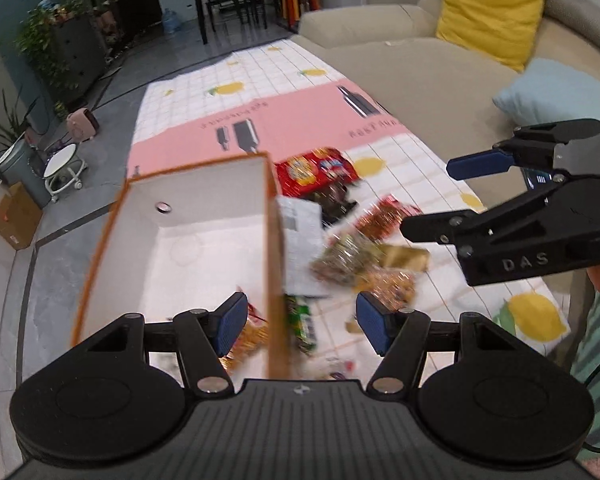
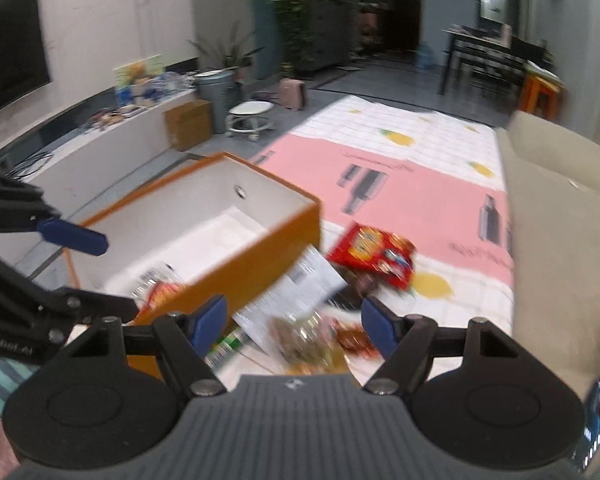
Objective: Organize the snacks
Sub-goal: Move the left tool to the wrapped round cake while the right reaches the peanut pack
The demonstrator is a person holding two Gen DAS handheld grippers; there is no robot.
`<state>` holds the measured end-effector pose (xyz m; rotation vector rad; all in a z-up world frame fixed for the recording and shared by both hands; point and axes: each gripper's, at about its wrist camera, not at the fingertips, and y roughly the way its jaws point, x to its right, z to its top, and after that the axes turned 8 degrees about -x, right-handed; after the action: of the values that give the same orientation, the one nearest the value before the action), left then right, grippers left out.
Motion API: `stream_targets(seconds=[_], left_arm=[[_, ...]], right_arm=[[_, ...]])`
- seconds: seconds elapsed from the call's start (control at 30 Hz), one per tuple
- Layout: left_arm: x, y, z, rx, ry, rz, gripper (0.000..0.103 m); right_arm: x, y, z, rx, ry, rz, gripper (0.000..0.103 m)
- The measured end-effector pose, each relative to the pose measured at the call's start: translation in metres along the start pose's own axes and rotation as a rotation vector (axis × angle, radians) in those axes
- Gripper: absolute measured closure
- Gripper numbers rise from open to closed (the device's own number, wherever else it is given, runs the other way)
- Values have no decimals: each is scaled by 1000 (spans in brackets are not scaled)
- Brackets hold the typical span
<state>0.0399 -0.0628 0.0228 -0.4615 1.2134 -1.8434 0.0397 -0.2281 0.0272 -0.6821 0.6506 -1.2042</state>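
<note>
Right now you hold both grippers tilted down over the floor mat (image 1: 236,120), fingers released and grasping nothing. Your left gripper (image 1: 302,322) straddles the near wall of the orange box (image 1: 274,264); one snack packet (image 1: 254,334) lies inside at its 7 o'clock. Your right gripper (image 2: 294,326) hangs over the snack pile (image 2: 316,340), the red bag (image 2: 374,254) at 1 o'clock. Only your left view shows the yellow cushion (image 1: 490,10); only your right shows the television (image 2: 8,40).
</note>
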Motion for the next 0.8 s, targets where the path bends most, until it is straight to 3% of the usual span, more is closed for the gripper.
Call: stream_targets(seconds=[0.17, 0.4, 0.47, 0.57, 0.8], left_arm=[[35, 31, -20, -109, 52, -5, 30], [70, 80, -37, -268, 89, 100, 35], [72, 94, -38, -311, 92, 169, 40], [70, 110, -39, -357, 96, 217, 43], [65, 129, -41, -418, 71, 241, 50]], right_arm=[[15, 13, -34, -59, 86, -23, 31], [24, 42, -74, -165, 167, -18, 32], [24, 51, -79, -184, 172, 1, 32], [24, 63, -87, -223, 176, 23, 32], [24, 95, -92, -305, 168, 74, 46]])
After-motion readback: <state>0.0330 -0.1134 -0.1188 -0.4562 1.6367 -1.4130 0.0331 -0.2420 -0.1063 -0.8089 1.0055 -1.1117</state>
